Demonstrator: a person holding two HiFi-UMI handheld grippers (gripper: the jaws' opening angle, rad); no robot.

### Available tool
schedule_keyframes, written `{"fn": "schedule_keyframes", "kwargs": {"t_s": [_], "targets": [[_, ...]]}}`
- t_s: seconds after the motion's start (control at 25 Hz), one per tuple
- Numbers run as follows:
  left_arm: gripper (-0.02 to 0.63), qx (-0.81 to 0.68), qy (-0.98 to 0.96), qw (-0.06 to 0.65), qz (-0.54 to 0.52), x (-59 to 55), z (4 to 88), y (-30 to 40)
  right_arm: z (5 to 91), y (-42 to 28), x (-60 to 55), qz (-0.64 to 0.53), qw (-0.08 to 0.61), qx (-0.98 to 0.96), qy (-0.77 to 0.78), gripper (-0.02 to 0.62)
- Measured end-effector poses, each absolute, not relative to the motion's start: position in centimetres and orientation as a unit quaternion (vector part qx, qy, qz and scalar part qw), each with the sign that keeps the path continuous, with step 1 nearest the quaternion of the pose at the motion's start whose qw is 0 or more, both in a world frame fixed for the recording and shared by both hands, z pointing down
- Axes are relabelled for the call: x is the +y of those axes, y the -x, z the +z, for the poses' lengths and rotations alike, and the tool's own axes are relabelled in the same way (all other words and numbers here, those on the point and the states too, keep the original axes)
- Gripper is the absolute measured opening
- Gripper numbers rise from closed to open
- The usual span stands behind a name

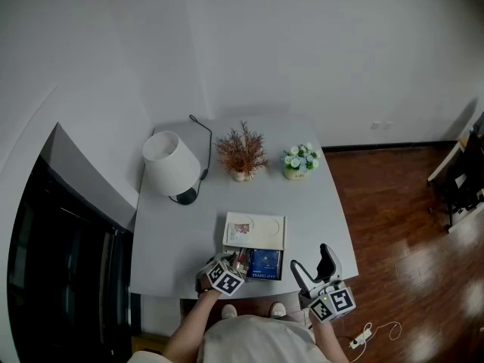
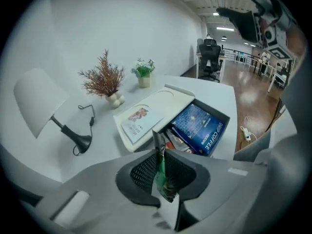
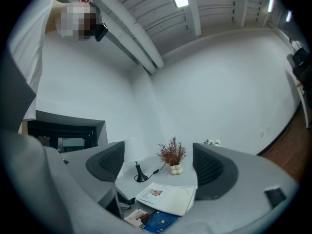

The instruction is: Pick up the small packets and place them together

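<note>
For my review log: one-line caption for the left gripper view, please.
Left claw shut on a green packet, the open box lying beyond it.

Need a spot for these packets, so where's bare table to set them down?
Bare table between the lamp and the box, and right of the box, in front of the flowers. Crowded: the back edge and the box itself.
</note>
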State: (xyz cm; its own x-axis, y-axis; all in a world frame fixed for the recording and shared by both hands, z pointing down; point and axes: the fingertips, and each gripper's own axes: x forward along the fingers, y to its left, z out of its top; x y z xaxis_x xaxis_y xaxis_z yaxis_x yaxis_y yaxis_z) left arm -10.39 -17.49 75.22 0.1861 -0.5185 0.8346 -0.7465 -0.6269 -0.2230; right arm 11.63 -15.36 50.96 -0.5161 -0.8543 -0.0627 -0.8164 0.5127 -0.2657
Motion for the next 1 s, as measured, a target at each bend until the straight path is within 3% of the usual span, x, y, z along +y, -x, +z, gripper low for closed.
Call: {"fn": "schedule_keyframes", "kwargs": {"t_s": [0.48, 0.72, 1.0], "targets": [[0.049, -0.422, -0.813, 0.081, 0.394, -22.0, 65.0, 4.3, 51.2, -12.0, -15.6, -0.105, 0.096, 0.867, 0.478, 0.433], [0.051, -0.373, -0.811, 0.07, 0.446, -26.4, 68.0, -0.9, 51.0, -15.0, -15.2, -0.104, 0.103, 0.852, 0.503, 0.433], [0.082, -0.317, -0.795, 0.125, 0.501, -28.1, 74.1, -3.7, 50.8, -19.1, -14.7, -0.105, 0.109, 0.83, 0.536, 0.433]]}}
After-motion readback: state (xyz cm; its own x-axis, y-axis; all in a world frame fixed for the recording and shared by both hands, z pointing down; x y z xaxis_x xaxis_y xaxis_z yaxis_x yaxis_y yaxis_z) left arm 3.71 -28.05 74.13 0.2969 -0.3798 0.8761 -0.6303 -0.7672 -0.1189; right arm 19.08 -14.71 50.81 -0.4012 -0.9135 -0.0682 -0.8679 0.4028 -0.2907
